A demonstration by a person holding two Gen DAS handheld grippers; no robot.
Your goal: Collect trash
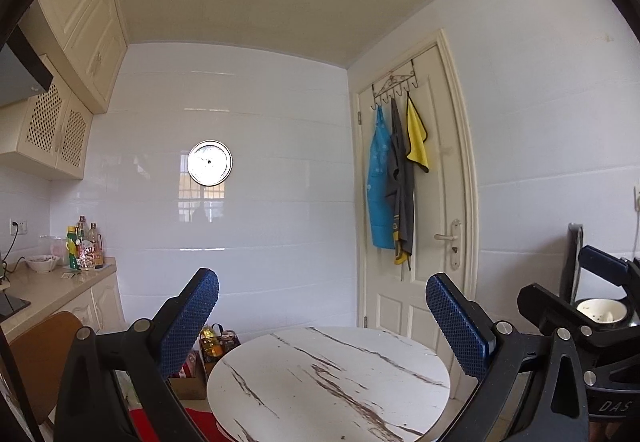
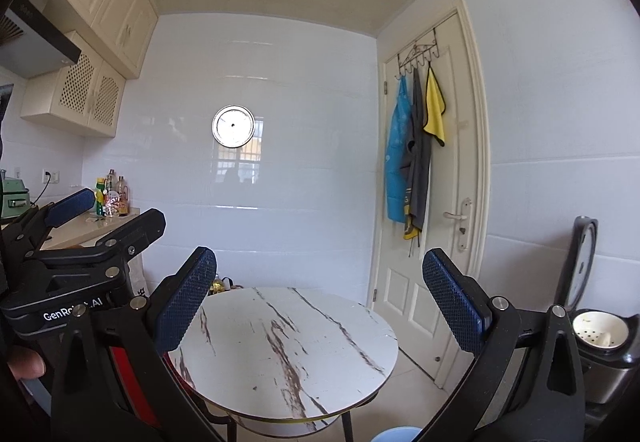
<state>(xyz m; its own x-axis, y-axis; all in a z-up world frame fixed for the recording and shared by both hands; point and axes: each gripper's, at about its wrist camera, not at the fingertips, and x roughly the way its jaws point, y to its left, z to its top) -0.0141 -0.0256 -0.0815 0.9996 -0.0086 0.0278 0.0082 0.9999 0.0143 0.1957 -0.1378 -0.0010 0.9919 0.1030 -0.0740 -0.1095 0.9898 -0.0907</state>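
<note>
Both grippers are held with jaws spread wide and empty, left gripper (image 1: 322, 316) and right gripper (image 2: 320, 296), above the round marble-patterned table (image 2: 296, 338). "GenRo…AI" (partly hidden) is read on the left gripper's body. No trash can be made out.

White tiled walls (image 1: 260, 102) with a round clock (image 1: 209, 163) meet a cream door (image 1: 432, 202), cream cabinets (image 1: 80, 34) and a marble-patterned round table (image 1: 328, 382).

Both wrist cameras are looking level across the round marble table (image 1: 328, 382) toward the white tiled wall and the door (image 2: 436, 202). The left one seems to be sitting slightly lower and nearer. They are sharing table, clock (image 1: 209, 163) and door.
</note>
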